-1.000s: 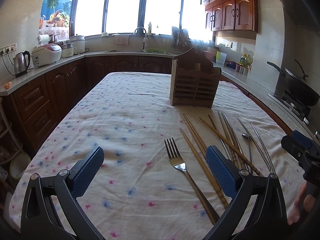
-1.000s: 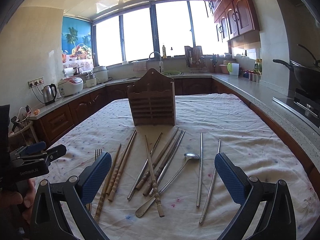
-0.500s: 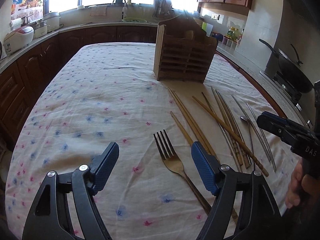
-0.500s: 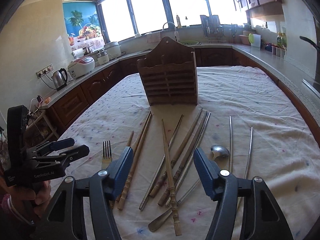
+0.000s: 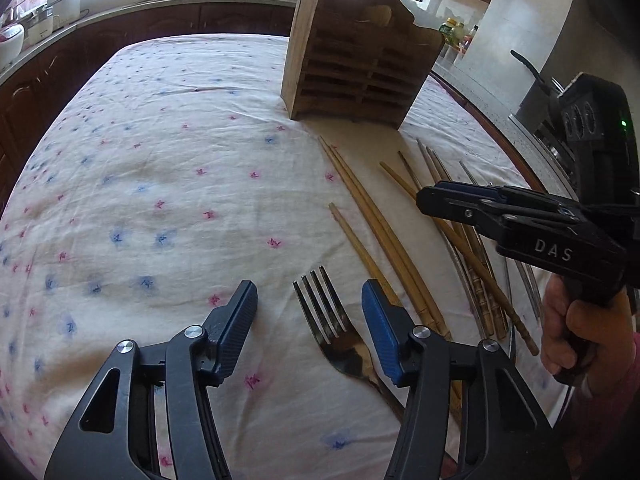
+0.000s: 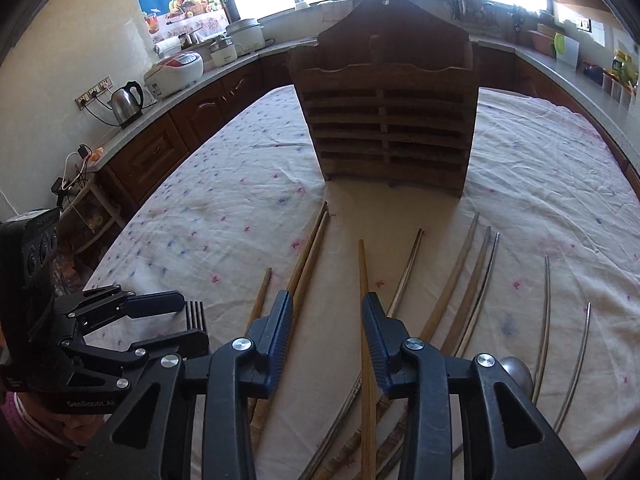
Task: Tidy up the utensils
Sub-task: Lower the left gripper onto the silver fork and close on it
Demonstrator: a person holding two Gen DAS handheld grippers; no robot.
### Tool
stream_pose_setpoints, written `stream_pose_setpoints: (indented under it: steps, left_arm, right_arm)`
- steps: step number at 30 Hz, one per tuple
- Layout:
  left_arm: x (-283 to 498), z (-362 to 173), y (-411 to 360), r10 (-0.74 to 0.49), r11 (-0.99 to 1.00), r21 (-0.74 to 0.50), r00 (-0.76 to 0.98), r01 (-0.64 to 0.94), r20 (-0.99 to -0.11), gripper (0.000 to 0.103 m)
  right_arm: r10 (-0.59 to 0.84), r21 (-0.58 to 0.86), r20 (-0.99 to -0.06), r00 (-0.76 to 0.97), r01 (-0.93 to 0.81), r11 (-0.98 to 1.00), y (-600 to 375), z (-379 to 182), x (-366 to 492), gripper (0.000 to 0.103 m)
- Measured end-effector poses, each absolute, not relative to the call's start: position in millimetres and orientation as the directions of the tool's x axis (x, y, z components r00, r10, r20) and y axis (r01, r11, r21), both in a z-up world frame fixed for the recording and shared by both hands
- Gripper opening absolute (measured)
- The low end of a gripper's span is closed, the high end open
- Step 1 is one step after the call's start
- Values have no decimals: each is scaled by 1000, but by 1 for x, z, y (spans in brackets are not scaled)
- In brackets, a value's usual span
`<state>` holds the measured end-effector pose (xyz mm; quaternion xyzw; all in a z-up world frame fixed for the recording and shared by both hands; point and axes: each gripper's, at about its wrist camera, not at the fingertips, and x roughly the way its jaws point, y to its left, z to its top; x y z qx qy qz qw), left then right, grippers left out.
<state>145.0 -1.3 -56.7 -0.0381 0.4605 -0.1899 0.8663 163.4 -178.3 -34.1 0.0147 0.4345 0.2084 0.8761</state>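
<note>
A metal fork (image 5: 336, 332) lies on the flowered tablecloth (image 5: 160, 200), tines pointing away. My left gripper (image 5: 309, 312) is open and low over it, with the fork head between its fingers. Wooden chopsticks (image 5: 376, 224) and metal chopsticks lie fanned out to the right. My right gripper (image 6: 326, 320) is open and straddles one wooden chopstick (image 6: 365, 320). It also shows in the left wrist view (image 5: 452, 196). A wooden slatted utensil holder (image 6: 386, 120) stands upright beyond the utensils. A metal spoon (image 6: 516, 372) lies partly hidden behind the right finger.
Two curved metal chopsticks (image 6: 546, 312) lie at the far right. Dark wooden counters ring the table, with a kettle (image 6: 126, 102) and rice cookers (image 6: 176, 70) on the left. A wok (image 5: 532, 76) sits on the stove at right.
Both grippers have dropped lower and moved forward over the utensils, and both have narrowed. The left now frames the fork head, the right frames one wooden chopstick.
</note>
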Motion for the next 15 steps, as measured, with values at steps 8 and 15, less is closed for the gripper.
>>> stream_pose_setpoints:
  steps: [8, 15]
  left_arm:
    - [156, -60, -4, -412, 900, -268, 467, 345, -782, 20]
    - [153, -54, 1, -457, 880, -307, 468, 362, -757, 3]
  right_arm:
    - [345, 192, -806, 481, -339, 921, -177, -54, 196, 22]
    - [363, 213, -793, 490, -335, 918, -184, -49, 196, 5]
